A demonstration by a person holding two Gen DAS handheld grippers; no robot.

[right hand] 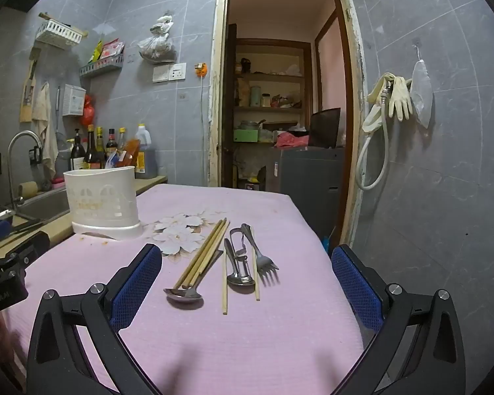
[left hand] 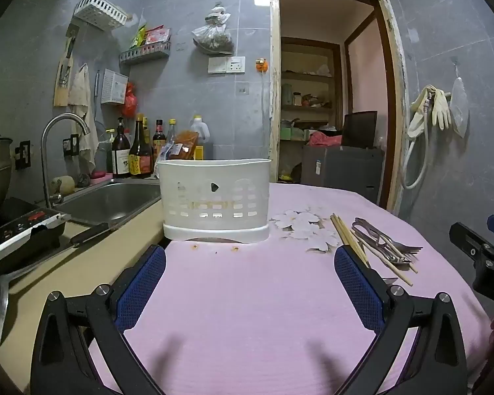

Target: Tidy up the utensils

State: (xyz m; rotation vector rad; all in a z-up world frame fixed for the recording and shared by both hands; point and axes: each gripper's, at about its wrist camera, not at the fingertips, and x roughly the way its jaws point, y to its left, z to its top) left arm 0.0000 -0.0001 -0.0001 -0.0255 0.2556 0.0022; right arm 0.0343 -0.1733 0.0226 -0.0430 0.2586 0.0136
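Observation:
A white slotted utensil holder [left hand: 214,197] stands on the pink cloth [left hand: 240,296], straight ahead of my open, empty left gripper [left hand: 249,260]. It also shows at the left in the right wrist view [right hand: 102,204]. Loose utensils lie on the cloth ahead of my open, empty right gripper [right hand: 247,260]: wooden chopsticks [right hand: 205,253], a spoon [right hand: 185,293], a second spoon [right hand: 239,278] and a fork [right hand: 263,258]. In the left wrist view the same pile [left hand: 382,247] lies to the right, past my right finger. The right gripper's body [left hand: 484,260] shows at the far right edge.
A steel sink [left hand: 112,197] with a faucet [left hand: 54,151] sits left of the table, with sauce bottles [left hand: 138,151] behind it and an induction cooker [left hand: 16,227] at the left. A ladle [left hand: 0,299] lies on the beige counter. An open doorway [right hand: 280,98] is behind the table.

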